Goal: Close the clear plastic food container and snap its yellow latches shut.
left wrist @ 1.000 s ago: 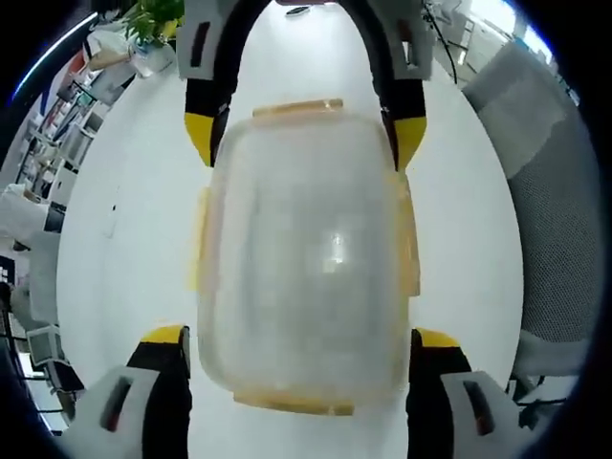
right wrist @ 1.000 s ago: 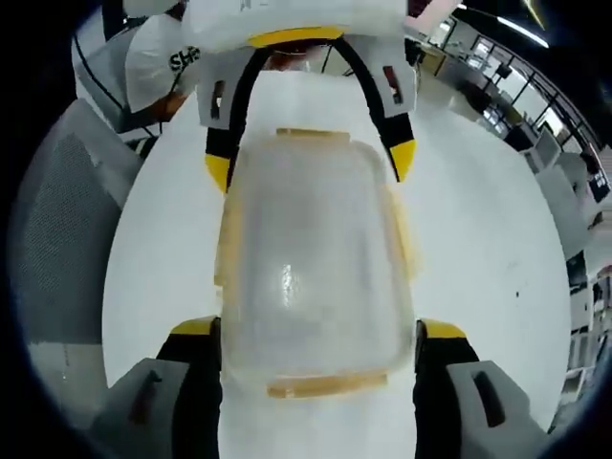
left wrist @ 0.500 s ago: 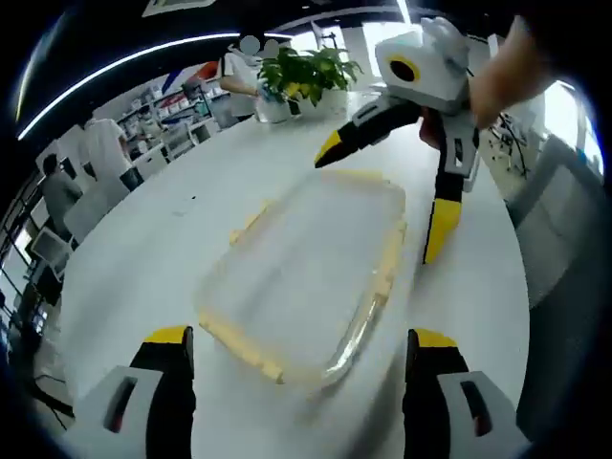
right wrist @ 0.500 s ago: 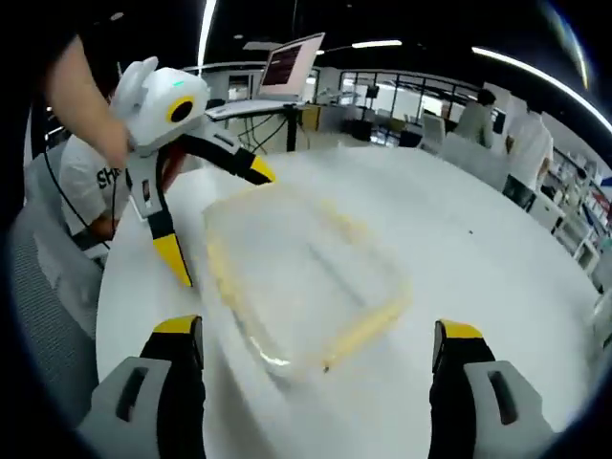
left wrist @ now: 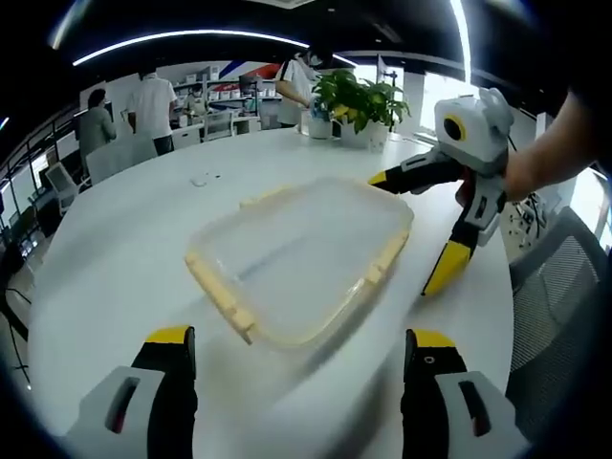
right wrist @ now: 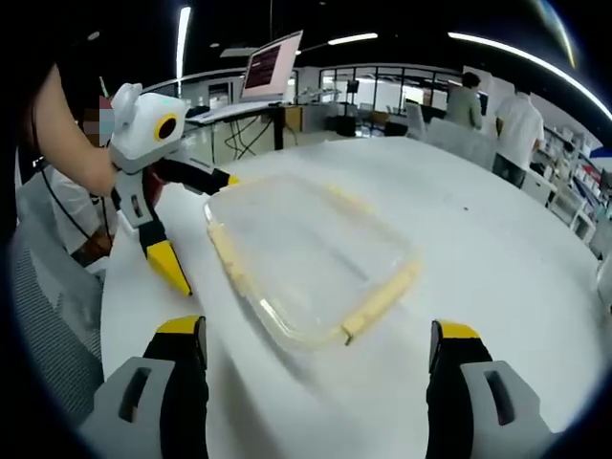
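Potted plant (left wrist: 356,96) beyond container (left wrist: 301,256)

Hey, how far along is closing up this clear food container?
The lid looks seated on the clear food container on the white table. Nothing is in hand: the left tool and right tool are open and held back. Whether the yellow latches are all snapped cannot be told.
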A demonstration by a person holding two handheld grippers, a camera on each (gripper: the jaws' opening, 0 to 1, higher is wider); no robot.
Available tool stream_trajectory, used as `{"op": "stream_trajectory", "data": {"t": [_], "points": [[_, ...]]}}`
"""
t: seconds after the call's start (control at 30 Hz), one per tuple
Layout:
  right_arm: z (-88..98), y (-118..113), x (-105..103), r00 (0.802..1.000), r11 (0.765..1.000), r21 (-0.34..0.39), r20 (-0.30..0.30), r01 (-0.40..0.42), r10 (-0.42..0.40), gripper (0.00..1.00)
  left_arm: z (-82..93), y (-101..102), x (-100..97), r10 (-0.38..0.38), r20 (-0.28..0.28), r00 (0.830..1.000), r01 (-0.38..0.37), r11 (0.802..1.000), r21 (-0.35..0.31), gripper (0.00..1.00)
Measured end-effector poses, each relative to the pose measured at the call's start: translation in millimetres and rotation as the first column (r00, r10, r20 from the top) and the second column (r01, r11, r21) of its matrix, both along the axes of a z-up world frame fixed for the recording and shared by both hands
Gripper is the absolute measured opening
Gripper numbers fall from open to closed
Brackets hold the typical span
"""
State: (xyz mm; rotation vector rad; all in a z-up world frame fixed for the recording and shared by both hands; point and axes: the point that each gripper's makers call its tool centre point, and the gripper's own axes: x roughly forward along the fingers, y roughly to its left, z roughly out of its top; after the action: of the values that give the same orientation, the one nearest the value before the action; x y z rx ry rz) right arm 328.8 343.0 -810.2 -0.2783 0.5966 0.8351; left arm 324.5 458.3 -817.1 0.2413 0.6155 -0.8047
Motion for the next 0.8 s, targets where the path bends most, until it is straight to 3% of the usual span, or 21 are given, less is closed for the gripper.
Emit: {"op": "stream_trajectory", "data": {"t": [0.2, 0.3, 0.8], "points": [[3.8, -7, -4, 0.999, 0.999, 0.015, -0.005, 0.038, -0.038, 0.91, 0.3, 1, -3.3, 0.014, -0.016, 1.0, -0.014, 1.0, -0.002, 0.84], [8.5, -14, -6, 0.998, 0.998, 0.017, 0.01, 0.064, -0.064, 0.9, 2.9, 6, -5.6, 0.069, -0.056, 0.996, -0.071, 0.997, -0.039, 0.84], [30.7, -51, -27, 0.978, 0.975, 0.081, -0.006, 0.208, -0.208, 0.88, 23.4, 34, -22.7, 0.161, -0.023, 0.987, -0.162, 0.985, -0.063, 0.82]]}}
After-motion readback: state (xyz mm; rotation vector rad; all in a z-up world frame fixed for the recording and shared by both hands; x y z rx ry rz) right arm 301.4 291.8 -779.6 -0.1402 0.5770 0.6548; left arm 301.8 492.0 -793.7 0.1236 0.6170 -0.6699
